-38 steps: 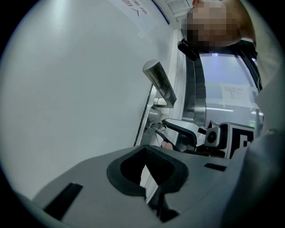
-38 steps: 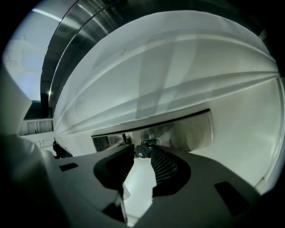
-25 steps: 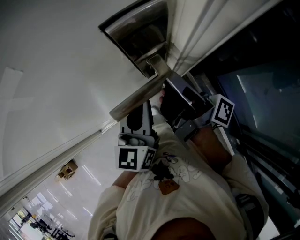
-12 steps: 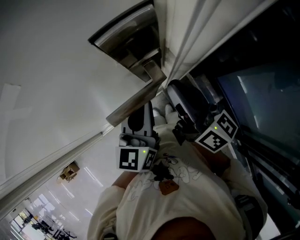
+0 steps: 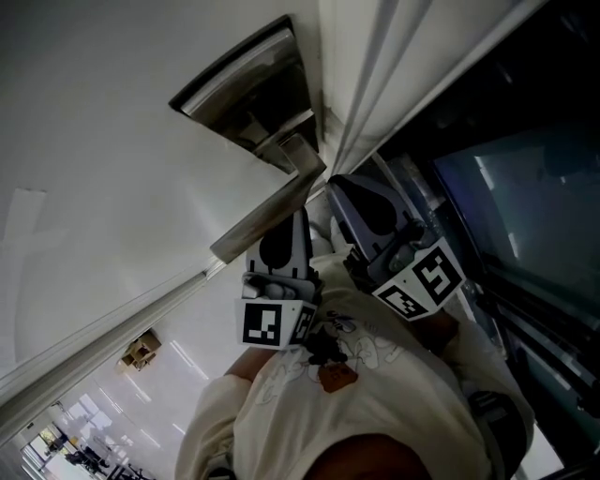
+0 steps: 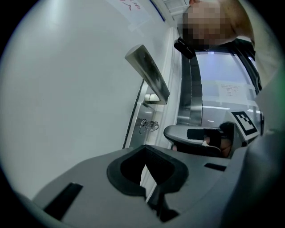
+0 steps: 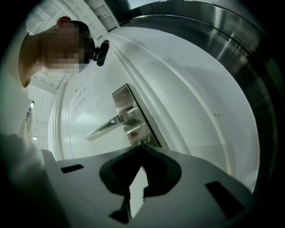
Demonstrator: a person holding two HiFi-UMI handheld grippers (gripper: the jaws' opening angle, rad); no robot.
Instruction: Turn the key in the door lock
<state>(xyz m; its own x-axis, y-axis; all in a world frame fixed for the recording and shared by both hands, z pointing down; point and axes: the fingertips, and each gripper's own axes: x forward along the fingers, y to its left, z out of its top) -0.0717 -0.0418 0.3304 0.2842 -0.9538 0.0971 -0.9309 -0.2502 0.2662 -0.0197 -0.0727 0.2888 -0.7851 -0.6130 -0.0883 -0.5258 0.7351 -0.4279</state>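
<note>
We see a white door (image 5: 112, 141) as the one bearing surface, with a brushed metal lock plate (image 5: 246, 94) fixed close to its edge. A lever handle (image 5: 267, 216) projects from that plate, and below it, in the left gripper view, a key (image 6: 149, 126) with a ring sticks out. Higher up we make out a paper notice (image 6: 136, 9) stuck flat on the door's face.

My rig from here: a cream top and two grey grippers.
I see a loose cream top (image 5: 384, 417) with a dark cartoon print (image 5: 349, 339) and a small brown patch (image 5: 336, 375). The left gripper (image 5: 301, 218) and right gripper (image 5: 339, 189) have pale grey shells with black oval insets, and each carries a white cube with black square markers.
</note>
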